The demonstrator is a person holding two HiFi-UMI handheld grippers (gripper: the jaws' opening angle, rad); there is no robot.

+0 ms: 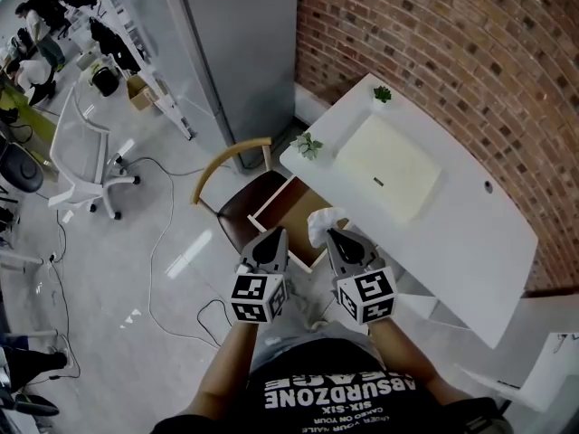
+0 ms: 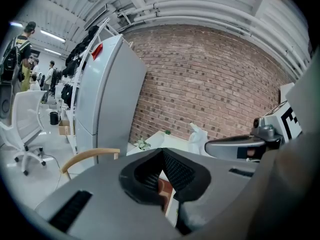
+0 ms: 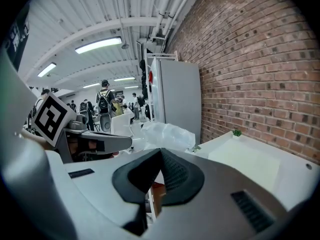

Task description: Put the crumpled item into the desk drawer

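A crumpled white plastic item [image 1: 322, 221] hangs from the tip of my right gripper [image 1: 333, 236], whose jaws are shut on it. In the right gripper view the item [image 3: 167, 134] bulges just past the closed jaws [image 3: 160, 151]. It also shows in the left gripper view [image 2: 197, 136], at the right gripper's tip. The open desk drawer [image 1: 271, 197], white-rimmed with a brown inside, lies just ahead of and below both grippers. My left gripper [image 1: 279, 236] is beside the right one, shut and empty [image 2: 162, 154].
The white desk [image 1: 470, 233] runs along a brick wall and carries a cream mat [image 1: 389, 165] and two small plants [image 1: 309, 145]. A wooden-backed chair [image 1: 231, 161] stands left of the drawer. A grey cabinet [image 1: 235, 52], an office chair [image 1: 81, 161] and floor cables lie further left.
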